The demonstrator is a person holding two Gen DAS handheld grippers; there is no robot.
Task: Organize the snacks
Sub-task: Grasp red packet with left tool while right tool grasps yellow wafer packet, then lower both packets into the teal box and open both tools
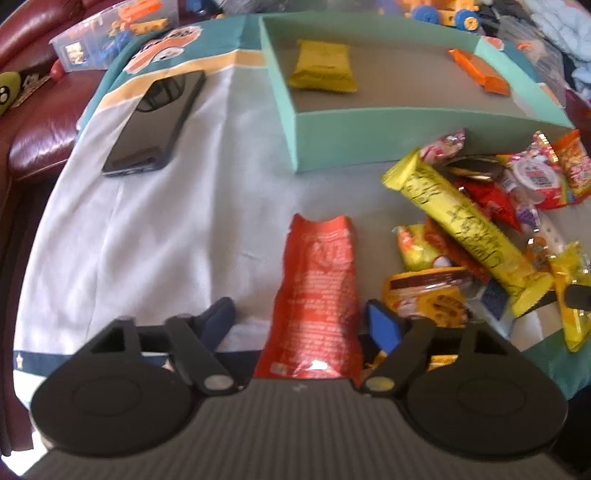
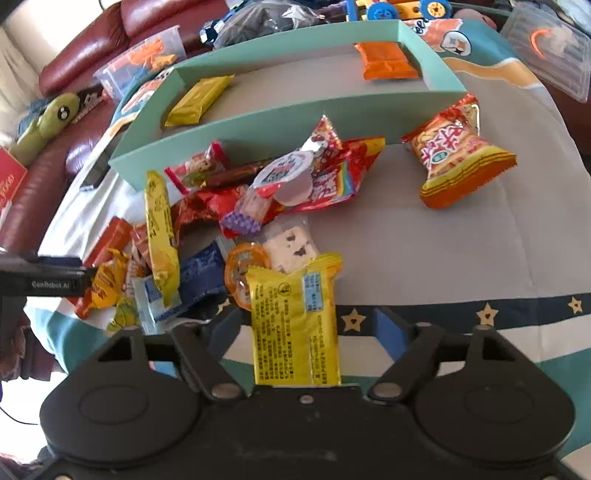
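Observation:
A teal box [image 1: 369, 144] [image 2: 258, 125] stands at the back of the table, holding a yellow packet [image 1: 323, 66] [image 2: 195, 98] and an orange packet [image 1: 480, 70] [image 2: 386, 61]. A pile of mixed snacks [image 1: 480, 229] [image 2: 221, 214] lies in front of it. My left gripper [image 1: 301, 321] is open, with a red wrapper [image 1: 317, 291] lying between its fingers. My right gripper [image 2: 306, 328] is open, with a yellow packet [image 2: 295, 321] lying between its fingers. An orange-and-yellow snack bag [image 2: 458, 158] sits apart at the right.
A dark phone [image 1: 155, 125] lies on the cloth left of the box. A red leather sofa [image 1: 37, 122] borders the table on the left. Clear plastic bins of toys [image 1: 110, 33] [image 2: 546, 44] stand behind the table.

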